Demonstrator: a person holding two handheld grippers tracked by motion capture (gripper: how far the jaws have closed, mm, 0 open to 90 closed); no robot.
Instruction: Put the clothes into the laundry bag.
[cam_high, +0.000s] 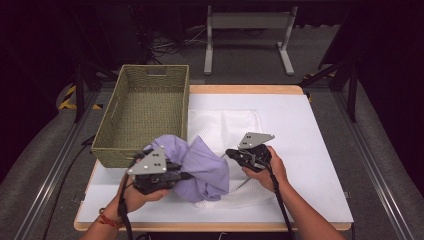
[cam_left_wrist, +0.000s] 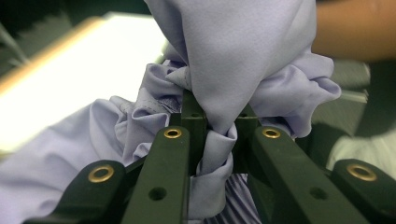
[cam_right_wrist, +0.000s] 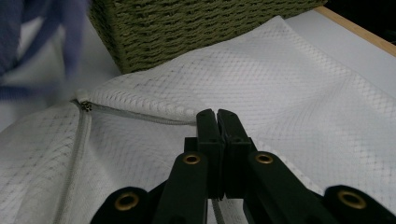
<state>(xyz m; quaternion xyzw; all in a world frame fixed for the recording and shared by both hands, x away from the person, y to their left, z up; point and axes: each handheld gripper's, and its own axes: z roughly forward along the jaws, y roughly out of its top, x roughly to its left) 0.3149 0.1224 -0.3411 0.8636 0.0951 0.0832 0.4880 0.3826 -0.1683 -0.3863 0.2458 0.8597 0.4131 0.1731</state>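
The lavender cloth (cam_high: 202, 167) hangs bunched over the white mesh bag (cam_high: 225, 131) at the table's front, pinched by the left gripper (cam_left_wrist: 218, 122). The right gripper (cam_right_wrist: 217, 122), jaws pressed together, grips the bag's zippered edge (cam_right_wrist: 140, 114). A woven basket (cam_high: 145, 112) stands just beside, left of the bag

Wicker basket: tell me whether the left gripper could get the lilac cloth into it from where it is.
Probably yes. The left gripper, shut on the lilac cloth, sits beside the wicker basket, whose open top has nothing over it.
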